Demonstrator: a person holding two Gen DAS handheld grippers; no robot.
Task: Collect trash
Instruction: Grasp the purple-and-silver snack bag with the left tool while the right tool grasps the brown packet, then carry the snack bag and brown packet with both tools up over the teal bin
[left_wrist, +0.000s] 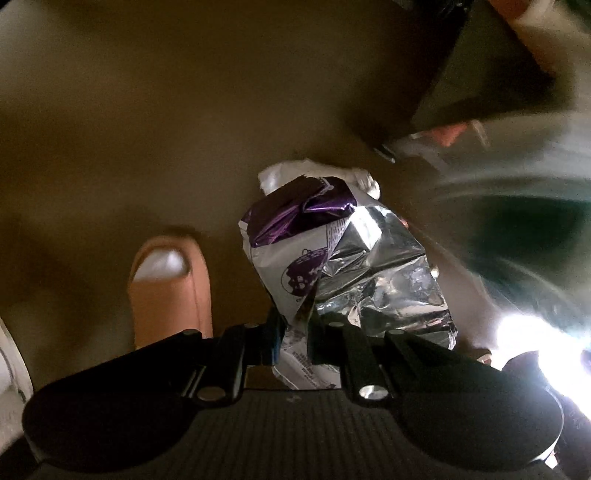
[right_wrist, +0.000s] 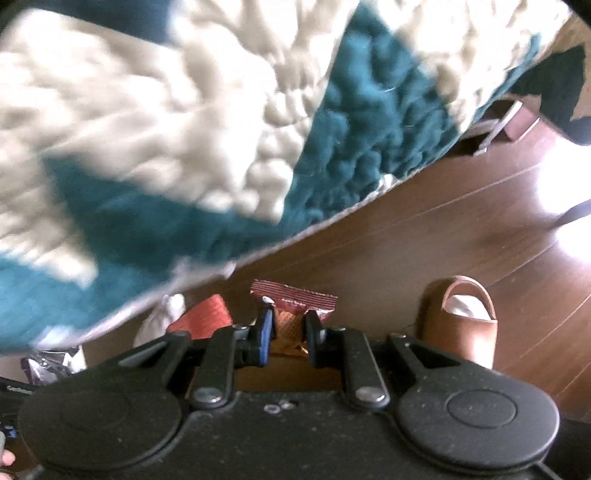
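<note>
My left gripper (left_wrist: 295, 325) is shut on a crumpled purple, white and silver foil snack wrapper (left_wrist: 332, 254), which sticks up in front of it over the dim floor. A bit of white crumpled paper (left_wrist: 314, 171) shows behind the wrapper's top. My right gripper (right_wrist: 290, 319) is shut on a small red and orange striped snack wrapper (right_wrist: 295, 299), held above the wooden floor. The purple wrapper also shows at the lower left of the right wrist view (right_wrist: 51, 363).
A teal and cream shaggy rug (right_wrist: 184, 129) fills the upper left, its edge running diagonally over the brown wood floor (right_wrist: 443, 229). My feet in tan slippers (right_wrist: 463, 317) (left_wrist: 170, 280) stand nearby. A dark round opening (left_wrist: 517, 236) is to the right in the left wrist view. Furniture legs (right_wrist: 498, 125) stand far right.
</note>
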